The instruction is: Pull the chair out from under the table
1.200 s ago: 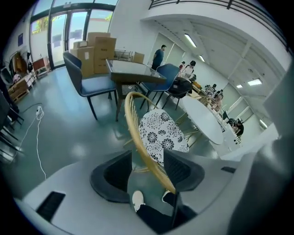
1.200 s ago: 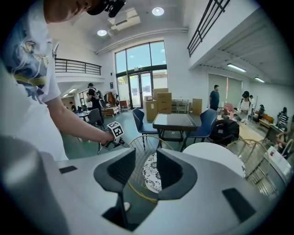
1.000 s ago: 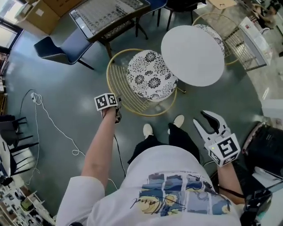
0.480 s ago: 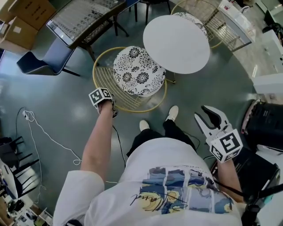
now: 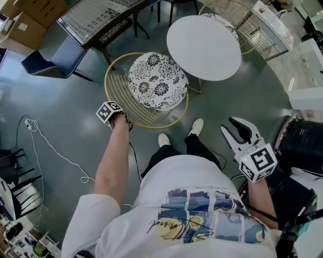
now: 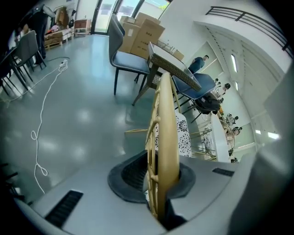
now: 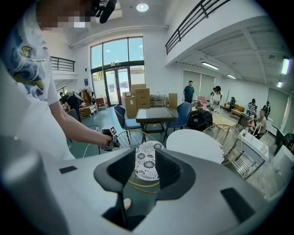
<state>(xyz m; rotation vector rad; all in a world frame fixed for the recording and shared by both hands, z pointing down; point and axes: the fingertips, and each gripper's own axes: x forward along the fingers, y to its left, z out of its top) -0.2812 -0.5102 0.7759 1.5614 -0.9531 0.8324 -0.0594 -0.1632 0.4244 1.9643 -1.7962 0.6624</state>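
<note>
The chair has a gold wire frame and a black-and-white flowered cushion, and its far side is tucked under the round white table. My left gripper is at the near left part of the chair's gold back rim. In the left gripper view the gold rim runs straight between the pads of my left gripper, whose jaws are closing and press on it. My right gripper hangs open at the right, apart from the chair, with nothing between its fingers. The right gripper view looks past my right gripper at the cushion.
A second gold wire chair stands beyond the table. A dark table and a blue chair are at the upper left, near cardboard boxes. A white cable trails on the floor. The person's shoes are just in front of the chair.
My left gripper has dropped onto the chair's back rim and rolled, and its jaws have come together around the rim. The right gripper has hardly moved.
</note>
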